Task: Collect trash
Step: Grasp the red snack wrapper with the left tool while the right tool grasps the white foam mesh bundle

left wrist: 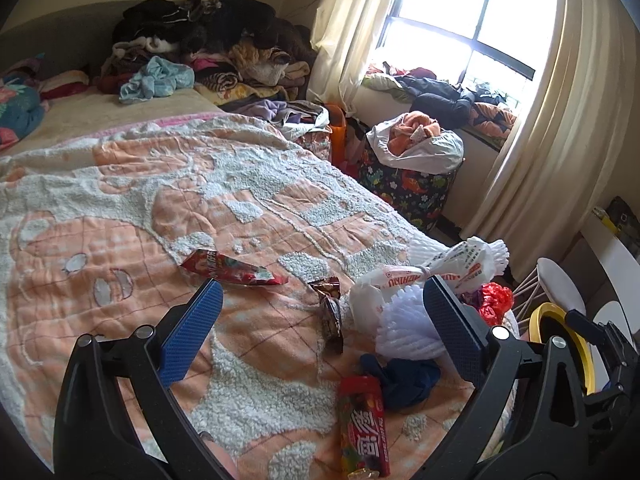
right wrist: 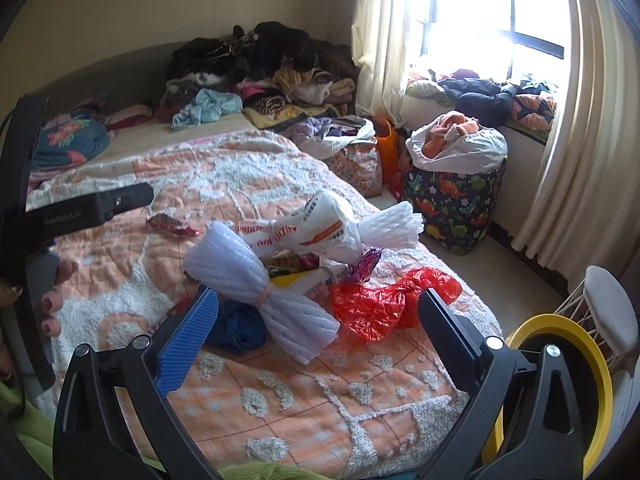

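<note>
Trash lies scattered on the bed's orange and white blanket (left wrist: 120, 208). In the left wrist view I see a red snack wrapper (left wrist: 232, 270), a brown wrapper (left wrist: 331, 312), a red candy packet (left wrist: 364, 424), a white foam net (left wrist: 404, 328) and a knotted white plastic bag (left wrist: 436, 272). My left gripper (left wrist: 320, 312) hovers open over the brown wrapper. The right wrist view shows the foam net (right wrist: 264, 292), white bag (right wrist: 320, 232), a crumpled red plastic bag (right wrist: 384, 300) and dark blue cloth (right wrist: 236, 328). My right gripper (right wrist: 320, 312) is open above them, holding nothing.
A yellow-rimmed bin (right wrist: 560, 360) stands at the bed's right corner beside a white stool (right wrist: 608, 304). Clothes are heaped at the headboard (left wrist: 208, 40). A dinosaur-print hamper (right wrist: 452, 208) and bags sit on the floor by the curtained window. A hand (right wrist: 52, 300) holds the left gripper.
</note>
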